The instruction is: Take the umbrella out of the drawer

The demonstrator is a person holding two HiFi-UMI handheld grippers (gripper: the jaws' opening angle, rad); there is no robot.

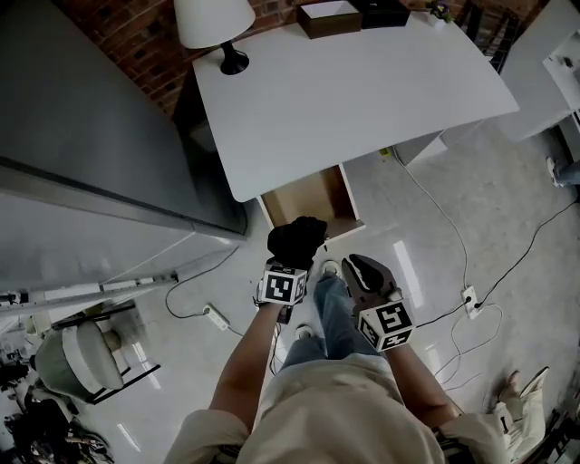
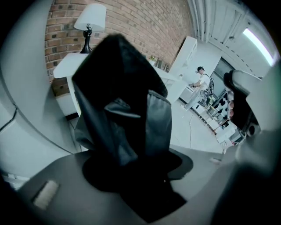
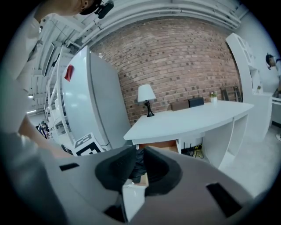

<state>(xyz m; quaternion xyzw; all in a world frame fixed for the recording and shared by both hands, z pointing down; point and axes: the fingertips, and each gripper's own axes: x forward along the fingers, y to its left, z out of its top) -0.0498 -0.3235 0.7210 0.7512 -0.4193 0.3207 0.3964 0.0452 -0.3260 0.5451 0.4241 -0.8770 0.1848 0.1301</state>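
The black folded umbrella point(image 1: 297, 237) is clamped in the left claw point(image 1: 292, 258), in the air just over the front of the open drawer point(image 1: 313, 195) – which juts from under the near edge of the white surface point(image 1: 362, 100). The right claw point(image 1: 364, 270), just beside it, is closing with nothing between its 2 jaws. A lamp point(image 1: 216, 23) stands at the surface's far-left corner.

A lamp point(image 1: 214, 23) is standing on the far left corner of the table point(image 1: 362, 100), and boxes point(image 1: 329, 16) are sitting along its far edge. A drawer point(image 1: 313, 198) is hanging open beneath the near edge. Just in front of it, the umbrella point(image 1: 297, 237) is sitting between the jaws of the left gripper point(image 1: 292, 265). A fridge point(image 1: 91, 118) is standing left of the table, and cables point(image 1: 465, 272) are trailing over the floor on the right.
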